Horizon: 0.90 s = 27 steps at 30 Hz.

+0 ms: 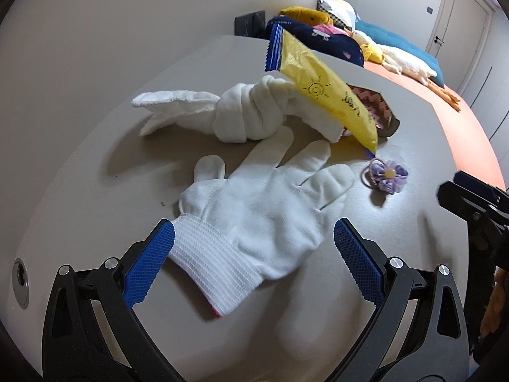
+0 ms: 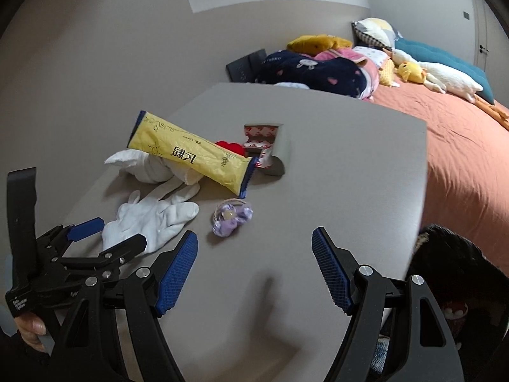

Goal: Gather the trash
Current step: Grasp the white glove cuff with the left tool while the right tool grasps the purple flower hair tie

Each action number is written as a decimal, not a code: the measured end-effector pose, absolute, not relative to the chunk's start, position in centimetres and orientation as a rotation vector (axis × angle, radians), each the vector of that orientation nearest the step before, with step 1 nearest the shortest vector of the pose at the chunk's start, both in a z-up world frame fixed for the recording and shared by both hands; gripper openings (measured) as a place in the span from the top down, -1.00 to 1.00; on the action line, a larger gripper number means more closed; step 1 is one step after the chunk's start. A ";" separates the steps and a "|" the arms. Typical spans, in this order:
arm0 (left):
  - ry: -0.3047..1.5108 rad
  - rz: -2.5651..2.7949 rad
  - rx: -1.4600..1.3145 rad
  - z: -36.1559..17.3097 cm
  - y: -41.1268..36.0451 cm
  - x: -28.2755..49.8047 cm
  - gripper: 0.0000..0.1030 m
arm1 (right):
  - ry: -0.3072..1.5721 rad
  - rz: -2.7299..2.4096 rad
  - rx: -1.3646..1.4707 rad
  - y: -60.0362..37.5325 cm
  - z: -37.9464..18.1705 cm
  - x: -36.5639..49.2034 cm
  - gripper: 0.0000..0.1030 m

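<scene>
Wrapper: a long yellow wrapper point(image 2: 191, 156) with blue crimped ends and printed black characters is seen ahead of both grippers, propped at a slant on a knotted white towel point(image 1: 245, 116).
Torn packet: a red-and-white packet point(image 2: 265, 146) is seen torn open just beyond the wrapper's lower end.
Glove: a white knit glove point(image 1: 257, 203) is laid flat, its ribbed cuff between the spread fingers of the left gripper point(image 1: 254, 254).
Hair tie: a purple flower hair tie point(image 2: 230, 218) is seen just ahead of the right gripper point(image 2: 254, 267).
Left gripper: jaws are held apart, not pressed on the cuff.
Right gripper: jaws are held wide apart over bare tabletop.
Surface: a grey table point(image 2: 350, 175) is shown.
Room: a bed with an orange sheet point(image 2: 461, 133), pillows and soft toys is seen beyond the table.
</scene>
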<state>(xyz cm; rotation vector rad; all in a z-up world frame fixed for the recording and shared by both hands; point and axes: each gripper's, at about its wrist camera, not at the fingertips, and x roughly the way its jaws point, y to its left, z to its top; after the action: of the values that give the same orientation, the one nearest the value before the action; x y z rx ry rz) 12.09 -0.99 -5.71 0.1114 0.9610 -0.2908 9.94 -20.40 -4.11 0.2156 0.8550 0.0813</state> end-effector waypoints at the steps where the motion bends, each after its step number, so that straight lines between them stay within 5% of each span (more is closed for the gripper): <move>1: 0.966 -0.293 0.117 -5.9 -1.0 12.3 -0.88 | 0.861 0.083 0.209 -20.1 -4.2 10.4 -0.46; 10: 0.970 -0.265 0.206 -6.7 -1.3 13.0 -0.84 | 0.927 0.064 0.129 -18.5 -6.1 13.8 -0.33; 19: 0.951 -0.328 0.222 -6.4 -2.3 12.8 -0.24 | 0.951 0.063 0.089 -18.0 -7.0 14.8 0.14; 22: 0.945 -0.346 0.219 -6.4 -2.2 12.6 -0.01 | 0.948 0.074 0.083 -18.1 -7.0 14.8 0.61; 27: 0.939 -0.372 0.218 -6.3 -2.2 12.3 0.45 | 0.923 0.089 0.112 -18.6 -6.5 13.9 0.62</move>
<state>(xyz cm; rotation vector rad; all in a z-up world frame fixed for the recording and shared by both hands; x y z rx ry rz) 12.27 -2.18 -6.31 0.2176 0.9388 -0.3720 13.90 -18.65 -6.48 0.1123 0.9227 0.0887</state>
